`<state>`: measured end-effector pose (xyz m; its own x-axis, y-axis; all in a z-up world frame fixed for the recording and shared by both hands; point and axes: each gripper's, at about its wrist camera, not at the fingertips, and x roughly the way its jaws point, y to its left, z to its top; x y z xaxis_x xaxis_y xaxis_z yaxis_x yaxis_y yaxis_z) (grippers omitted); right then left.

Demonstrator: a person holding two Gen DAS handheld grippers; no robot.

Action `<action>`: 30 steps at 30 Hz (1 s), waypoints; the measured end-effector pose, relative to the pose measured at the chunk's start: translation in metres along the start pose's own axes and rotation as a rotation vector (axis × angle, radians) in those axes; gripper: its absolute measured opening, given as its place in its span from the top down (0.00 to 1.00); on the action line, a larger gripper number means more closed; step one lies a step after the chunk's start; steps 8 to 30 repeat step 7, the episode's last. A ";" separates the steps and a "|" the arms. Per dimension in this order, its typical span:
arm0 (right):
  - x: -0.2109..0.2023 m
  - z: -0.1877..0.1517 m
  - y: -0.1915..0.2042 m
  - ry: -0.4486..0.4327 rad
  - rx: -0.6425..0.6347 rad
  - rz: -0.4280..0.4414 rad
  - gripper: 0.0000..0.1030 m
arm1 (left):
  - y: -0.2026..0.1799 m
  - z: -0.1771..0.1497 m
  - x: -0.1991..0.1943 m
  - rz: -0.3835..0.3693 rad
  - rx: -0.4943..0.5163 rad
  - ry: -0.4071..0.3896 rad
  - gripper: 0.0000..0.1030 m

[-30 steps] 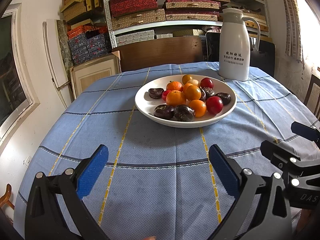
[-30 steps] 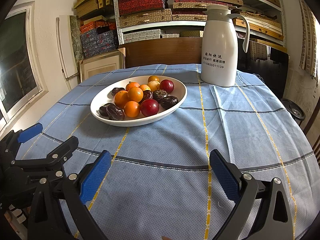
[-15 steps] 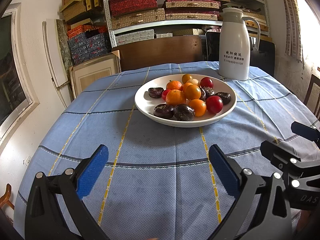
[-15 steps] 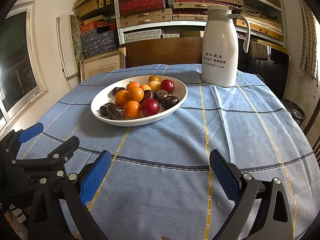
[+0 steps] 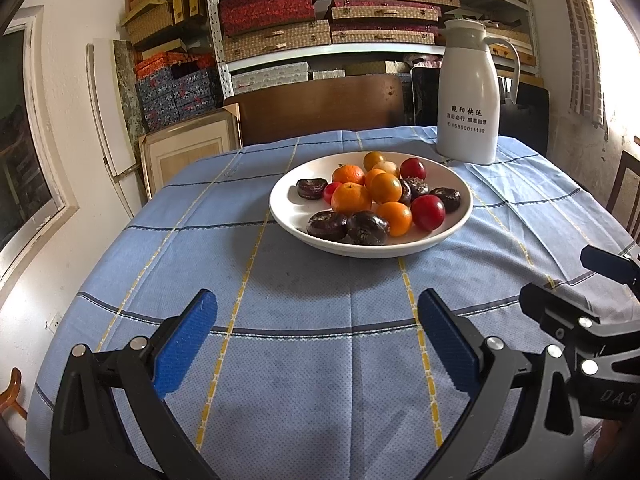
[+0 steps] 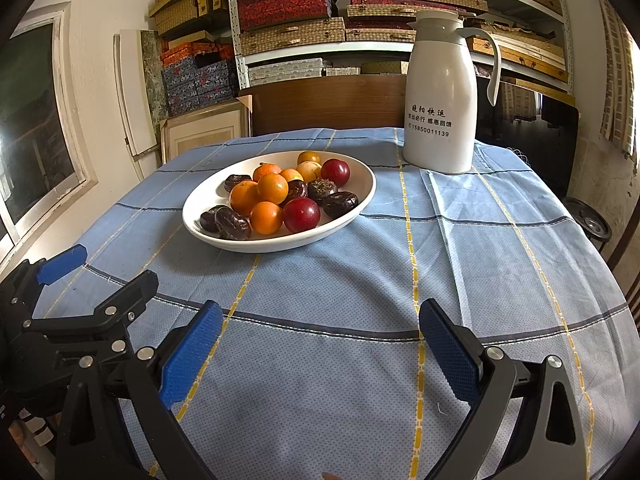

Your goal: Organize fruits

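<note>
A white plate (image 5: 288, 216) (image 6: 360, 196) on the blue tablecloth holds a mixed pile of fruit: oranges (image 5: 351, 198) (image 6: 272, 188), red plums (image 5: 427, 212) (image 6: 301, 215) and dark brown water chestnuts (image 5: 368, 227) (image 6: 233, 223). My left gripper (image 5: 316, 316) is open and empty, low over the cloth, well short of the plate. My right gripper (image 6: 320, 320) is open and empty too, beside the left one and to the plate's near right. Each gripper shows at the edge of the other's view.
A tall white thermos jug (image 5: 468, 96) (image 6: 440, 96) stands behind the plate at the right. A wooden chair back (image 5: 320, 112) sits at the table's far edge. Shelves of boxes (image 5: 320, 20) fill the back wall. A window (image 6: 28, 128) is on the left.
Both views have crept slightly forward and the plate sits marginally lower in frame. Both grippers stay open and empty.
</note>
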<state>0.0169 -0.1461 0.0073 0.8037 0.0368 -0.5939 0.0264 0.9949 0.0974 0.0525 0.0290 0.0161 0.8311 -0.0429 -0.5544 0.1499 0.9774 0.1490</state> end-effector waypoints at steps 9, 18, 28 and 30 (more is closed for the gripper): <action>0.000 0.000 0.000 0.000 -0.001 -0.001 0.04 | 0.002 0.002 0.001 0.003 0.002 0.010 0.05; 0.000 0.000 0.000 0.000 -0.001 -0.001 0.04 | 0.002 0.002 0.001 0.003 0.002 0.010 0.05; 0.000 0.000 0.000 0.000 -0.001 -0.001 0.04 | 0.002 0.002 0.001 0.003 0.002 0.010 0.05; 0.000 0.000 0.000 0.000 -0.001 -0.001 0.04 | 0.002 0.002 0.001 0.003 0.002 0.010 0.05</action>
